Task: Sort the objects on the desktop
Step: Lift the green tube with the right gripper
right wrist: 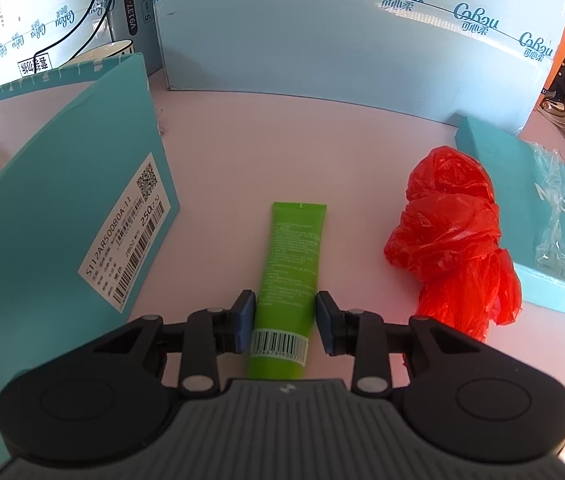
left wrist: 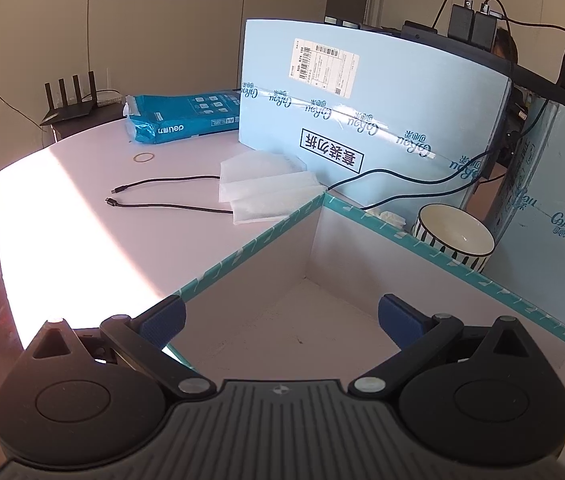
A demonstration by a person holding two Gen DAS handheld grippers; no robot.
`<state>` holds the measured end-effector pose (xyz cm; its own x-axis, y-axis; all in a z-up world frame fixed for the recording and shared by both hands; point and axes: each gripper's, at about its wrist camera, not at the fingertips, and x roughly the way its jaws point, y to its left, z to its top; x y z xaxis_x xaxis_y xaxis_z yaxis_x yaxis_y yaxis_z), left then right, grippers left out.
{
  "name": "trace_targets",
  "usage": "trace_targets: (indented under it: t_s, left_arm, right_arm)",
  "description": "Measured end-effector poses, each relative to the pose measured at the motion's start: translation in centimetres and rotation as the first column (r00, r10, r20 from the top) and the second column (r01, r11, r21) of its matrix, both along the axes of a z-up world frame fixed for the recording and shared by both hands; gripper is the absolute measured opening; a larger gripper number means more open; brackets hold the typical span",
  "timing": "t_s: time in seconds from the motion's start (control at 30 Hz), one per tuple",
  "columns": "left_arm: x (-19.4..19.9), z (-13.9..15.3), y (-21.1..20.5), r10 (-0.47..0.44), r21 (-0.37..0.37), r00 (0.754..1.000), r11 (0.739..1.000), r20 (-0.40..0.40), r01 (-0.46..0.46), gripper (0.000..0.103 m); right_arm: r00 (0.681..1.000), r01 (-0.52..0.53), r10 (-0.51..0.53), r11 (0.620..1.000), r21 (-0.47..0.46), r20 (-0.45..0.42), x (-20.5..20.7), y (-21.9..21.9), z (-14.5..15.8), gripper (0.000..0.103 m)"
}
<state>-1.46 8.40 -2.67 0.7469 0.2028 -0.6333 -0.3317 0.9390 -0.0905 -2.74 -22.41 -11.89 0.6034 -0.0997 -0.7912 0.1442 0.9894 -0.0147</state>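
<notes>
Biggest on the desk: the pale blue cartons [right wrist: 342, 40], standing upright as a wall along the back of the white table [left wrist: 82, 208]. In front of them sits the teal-rimmed open box [left wrist: 314, 240], white inside, with a barcode label on its outer teal wall in the right wrist view. The left gripper [left wrist: 282, 316] hangs over that box's near corner, its blue-padded fingers spread wide with nothing between them.

Over on the right, the flat teal lid [right wrist: 522, 184] lies beside a knotted red plastic bag [right wrist: 454, 240], the bag touching the lid's near edge. Between bag and box lies the green tube [right wrist: 294, 260], flat on the table, crimped end away from the camera. The right gripper [right wrist: 284, 322] straddles its barcode end, pads [right wrist: 245, 320] close on either side; whether they actually touch the tube is hard to call from here, but they are not clamped.

Behind the box, a striped bowl [left wrist: 454, 240] stands upright. Farther left: a blue deli package [left wrist: 182, 116], white packets [left wrist: 266, 188], a black cable [left wrist: 162, 196] and a rubber band [left wrist: 143, 157].
</notes>
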Motion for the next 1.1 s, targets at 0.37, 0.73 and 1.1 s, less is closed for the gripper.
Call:
trace_targets:
  t_s: [0.37, 0.73, 1.1]
  left_arm:
    - [0.3, 0.4, -0.3, -0.012, 0.007, 1.000, 1.000, 0.017, 0.012, 0.103]
    - [0.8, 0.3, -1.0, -0.030, 0.019, 1.000, 0.999, 0.004, 0.029, 0.103]
    - [0.7, 0.0, -1.3, -0.038, 0.029, 0.999, 0.999, -0.015, 0.039, 0.103]
  right_arm:
    - [1.000, 0.018, -0.018, 1.000, 0.012, 0.007, -0.3, -0.4, 0.1, 0.034]
    - [1.000, 0.023, -0.023, 1.000, 0.012, 0.016, -0.5, -0.8, 0.3, 0.033]
    - [0.998, 0.043, -0.045, 0.998, 0.034, 0.040, -1.1, -1.4, 0.8, 0.033]
